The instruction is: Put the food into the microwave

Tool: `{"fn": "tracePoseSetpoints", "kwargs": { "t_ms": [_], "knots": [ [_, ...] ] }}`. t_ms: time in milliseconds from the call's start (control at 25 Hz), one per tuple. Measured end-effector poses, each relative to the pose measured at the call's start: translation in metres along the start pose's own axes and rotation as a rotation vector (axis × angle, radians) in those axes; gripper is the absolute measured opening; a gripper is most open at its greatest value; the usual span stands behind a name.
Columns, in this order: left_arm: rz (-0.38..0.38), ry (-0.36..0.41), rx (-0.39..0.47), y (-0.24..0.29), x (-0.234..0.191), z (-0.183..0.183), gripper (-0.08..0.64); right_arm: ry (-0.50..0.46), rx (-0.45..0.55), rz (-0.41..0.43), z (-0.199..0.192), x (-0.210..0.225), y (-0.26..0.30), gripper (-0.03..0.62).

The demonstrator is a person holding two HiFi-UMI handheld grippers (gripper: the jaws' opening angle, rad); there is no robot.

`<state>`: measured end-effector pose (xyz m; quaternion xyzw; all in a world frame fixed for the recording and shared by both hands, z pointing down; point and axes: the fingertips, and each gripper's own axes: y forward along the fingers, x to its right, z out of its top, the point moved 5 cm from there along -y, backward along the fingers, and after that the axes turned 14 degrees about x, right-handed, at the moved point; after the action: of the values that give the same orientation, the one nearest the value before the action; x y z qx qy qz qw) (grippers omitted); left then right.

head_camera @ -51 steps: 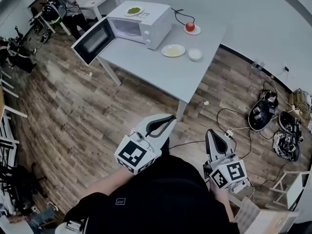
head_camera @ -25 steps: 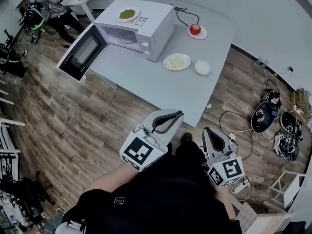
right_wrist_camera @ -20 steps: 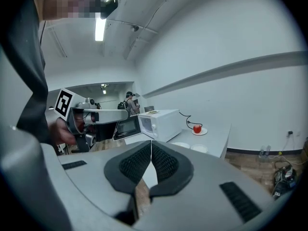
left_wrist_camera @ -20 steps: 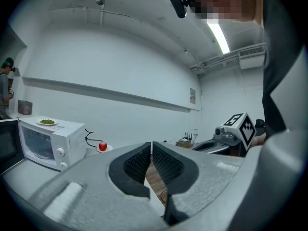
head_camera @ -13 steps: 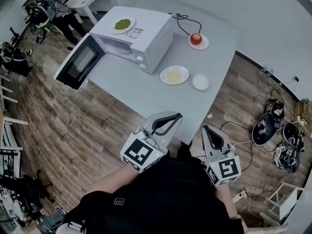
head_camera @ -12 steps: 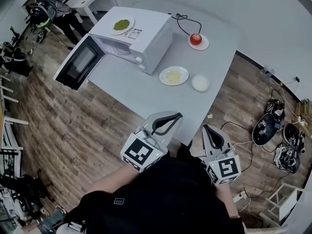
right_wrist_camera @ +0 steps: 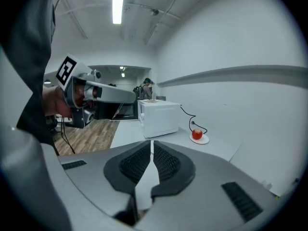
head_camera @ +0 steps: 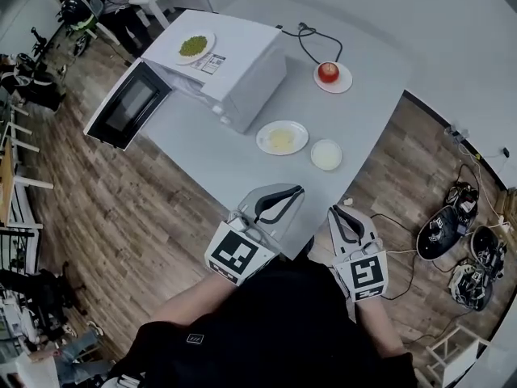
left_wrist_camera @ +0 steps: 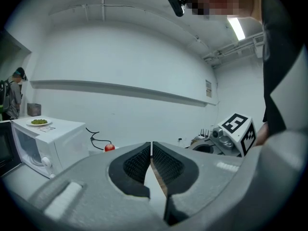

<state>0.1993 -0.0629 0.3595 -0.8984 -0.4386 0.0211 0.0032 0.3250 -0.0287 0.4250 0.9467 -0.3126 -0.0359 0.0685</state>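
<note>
While left claw and right claw are closed, empty, bare table opens ahead.

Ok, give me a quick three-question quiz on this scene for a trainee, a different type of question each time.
1. True or false: the microwave has its door shut.
2. What sits on top of the microwave? A) a plate of green food B) a kettle C) a folded towel
3. Fill in: the left gripper and the right gripper both have their jaws ____, with nothing between them.

Key: 1 false, the door hangs open; 2 A; 3 shut.
</note>
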Motion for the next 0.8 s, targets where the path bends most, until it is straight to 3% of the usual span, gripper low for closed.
{"fn": "tracePoseSetpoints", "kwargs": {
  "t_ms": [240,360,600,800],
  "knots": [
    [0.031,0.011,-0.001,0.018,-0.024,-0.014,0.021,-0.113,-0.069,0.028,-0.015,0.010,0.034,0.018],
    [0.033,0.009,-0.009,0.028,-0.041,-0.024,0.021,-0.113,-0.097,0.012,-0.026,0.017,0.052,0.018],
    [0.013,0.088,-0.078,0.038,-0.063,-0.063,0.021,-0.144,-0.165,0.027,-0.060,0.025,0.072,0.018],
    [0.002,0.061,-0.138,0.046,-0.074,-0.099,0.021,-0.128,-0.191,0.027,-0.086,0.030,0.084,0.018]
  ]
}}
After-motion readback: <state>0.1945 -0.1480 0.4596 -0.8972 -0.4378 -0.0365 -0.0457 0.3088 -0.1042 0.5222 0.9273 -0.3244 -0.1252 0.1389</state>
